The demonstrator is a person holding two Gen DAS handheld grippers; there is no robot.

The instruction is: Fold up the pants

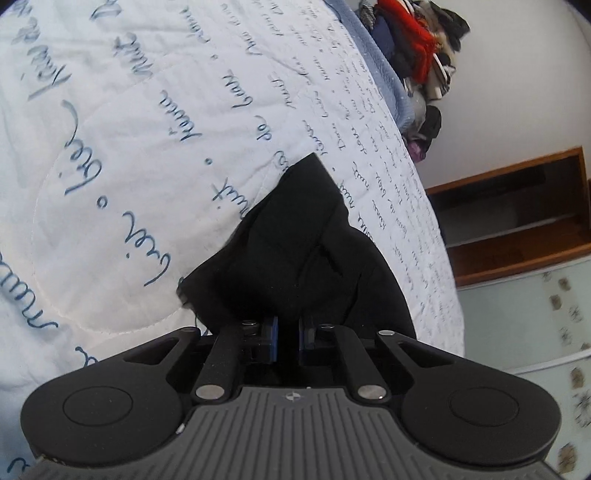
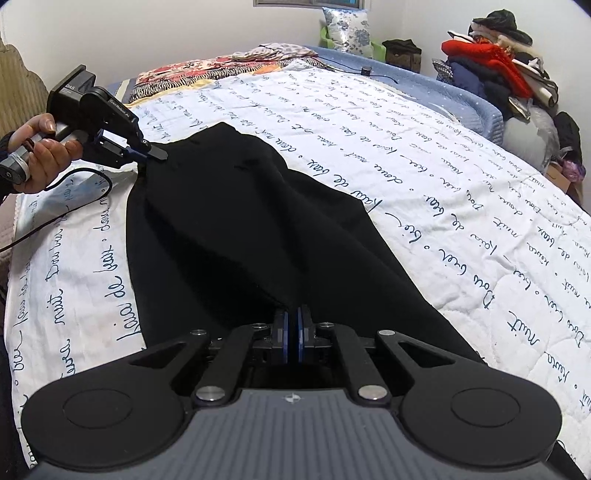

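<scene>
Black pants [image 2: 236,221] lie lengthwise on a white quilt with blue script [image 2: 424,155]. My right gripper [image 2: 291,332] is shut on the near end of the pants. My left gripper [image 2: 155,153] shows in the right wrist view at the far left, held by a hand, pinching the far corner of the pants. In the left wrist view my left gripper [image 1: 288,336] has its blue pads a little apart with black pants fabric [image 1: 303,251] bunched between them, lifted off the quilt [image 1: 129,147].
A pile of clothes with a red item [image 2: 495,66] sits at the far right of the bed. A floral pillow [image 2: 347,29] and patterned bedding [image 2: 207,70] lie at the head. A wooden shelf [image 1: 517,221] stands beside the bed. A cable [image 2: 66,210] trails from the left gripper.
</scene>
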